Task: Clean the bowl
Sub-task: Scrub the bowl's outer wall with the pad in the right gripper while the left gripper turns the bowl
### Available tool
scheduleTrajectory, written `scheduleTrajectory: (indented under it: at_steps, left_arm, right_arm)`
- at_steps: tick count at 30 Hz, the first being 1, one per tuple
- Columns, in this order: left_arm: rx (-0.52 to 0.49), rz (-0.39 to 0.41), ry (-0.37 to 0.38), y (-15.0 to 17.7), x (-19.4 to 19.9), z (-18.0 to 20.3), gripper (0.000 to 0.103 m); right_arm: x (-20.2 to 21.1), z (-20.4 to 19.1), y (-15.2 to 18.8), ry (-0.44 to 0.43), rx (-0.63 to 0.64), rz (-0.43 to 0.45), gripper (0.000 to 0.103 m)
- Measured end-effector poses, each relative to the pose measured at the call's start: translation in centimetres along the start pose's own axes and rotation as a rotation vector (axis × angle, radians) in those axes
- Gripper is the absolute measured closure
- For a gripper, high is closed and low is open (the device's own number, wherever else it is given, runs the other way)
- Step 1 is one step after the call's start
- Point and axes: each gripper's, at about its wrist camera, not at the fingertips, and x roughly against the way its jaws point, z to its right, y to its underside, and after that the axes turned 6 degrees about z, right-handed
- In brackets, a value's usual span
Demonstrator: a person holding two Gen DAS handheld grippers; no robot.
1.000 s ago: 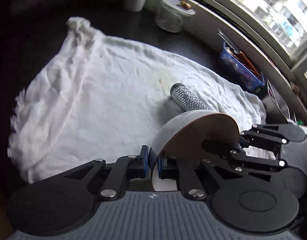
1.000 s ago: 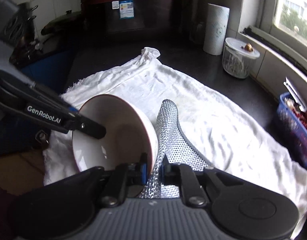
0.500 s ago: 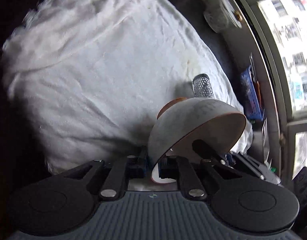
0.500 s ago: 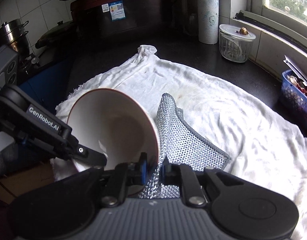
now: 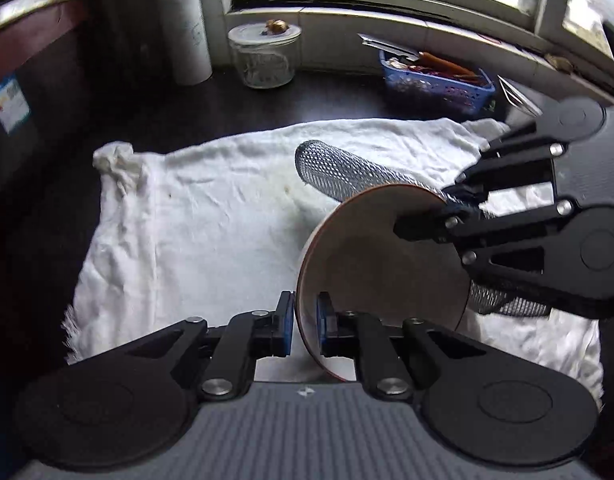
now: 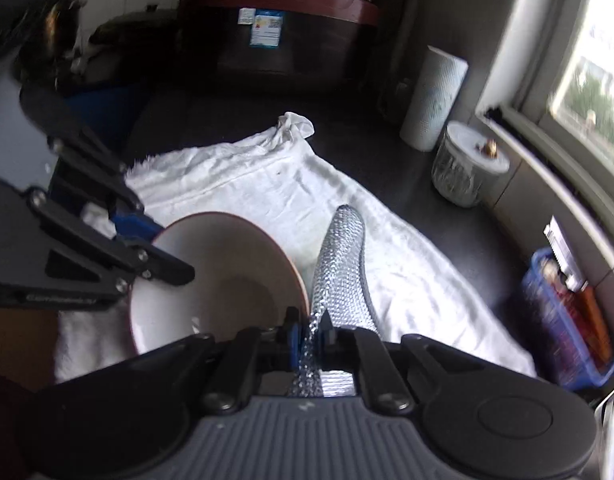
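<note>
My left gripper (image 5: 305, 322) is shut on the rim of a white bowl (image 5: 383, 264) with a brown edge and holds it on its side above a white towel (image 5: 211, 232). My right gripper (image 6: 311, 334) is shut on a silver mesh scrubbing cloth (image 6: 341, 268). The cloth runs behind the bowl's far rim, and its rolled end (image 5: 335, 172) sticks out past it. In the right wrist view the bowl (image 6: 211, 280) opens toward me at the left, with the left gripper's fingers (image 6: 119, 248) on its left rim.
The towel (image 6: 267, 192) covers a dark counter. A paper towel roll (image 5: 185, 32), a lidded glass jar (image 5: 265, 56) and a blue basket (image 5: 437, 84) of utensils stand along the window sill. A dark red appliance (image 6: 275, 28) stands at the back.
The left gripper has swung round with the bowl, so the bowl's opening now faces right toward the right gripper. The mesh cloth has narrowed into a roll beside the bowl's rim.
</note>
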Motion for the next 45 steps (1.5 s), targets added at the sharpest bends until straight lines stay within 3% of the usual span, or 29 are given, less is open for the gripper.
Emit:
scheduleTrajectory:
  at_steps: [8,14,20,21,25,29,32,35,37,40,42,45]
  left_arm:
    - [0.585,-0.073,0.135,3.2,-1.4,-5.5,0.093]
    - [0.919,-0.124,0.215,5.5,-2.5,-8.0,0.093]
    - [1.078,-0.151,0.252,6.9,-2.9,-8.9,0.093]
    - [1.076,-0.156,0.253,6.9,-2.9,-8.8,0.093]
    - [0.859,-0.144,0.188,5.2,-2.3,-7.5,0.093]
    - [0.359,-0.055,0.036,1.6,-0.4,-3.6,0.093]
    - [0.062,0.015,-0.001,-0.1,0.8,-0.8,0.093]
    - [-0.092,0.048,-0.034,-0.9,1.0,0.8,0.093]
    - [-0.141,0.055,-0.056,-0.9,0.9,1.4,0.093]
    - [-0.097,0.04,-0.012,-0.6,0.6,1.2,0.093]
    - [0.032,0.029,0.018,-0.2,0.5,-0.1,0.093]
    - [0.317,-0.012,0.097,0.6,0.0,-3.5,0.092]
  right_arm:
    - [-0.7,0.1,2.4,-0.044,-0.216,-0.022,0.089]
    - [-0.5,0.0,2.5,-0.072,-0.266,-0.008,0.086]
    - [-0.2,-0.2,2.4,-0.079,-0.29,0.001,0.084]
    - [-0.2,-0.2,2.5,-0.079,-0.296,-0.001,0.085]
    - [-0.4,0.1,2.6,-0.083,-0.323,-0.02,0.091]
    - [0.2,0.0,1.9,-0.069,-0.264,-0.019,0.093]
    - [0.7,-0.5,0.8,-0.014,-0.135,-0.03,0.094]
    - [1.0,-0.9,0.0,0.034,-0.019,-0.042,0.094]
    - [1.1,-1.1,-0.3,0.042,0.027,-0.046,0.094]
    - [0.9,-1.0,-0.1,0.029,0.024,-0.047,0.094]
    - [0.6,-1.0,0.3,0.018,0.0,-0.052,0.093]
    - [0.1,-0.9,0.9,-0.001,-0.066,-0.058,0.089]
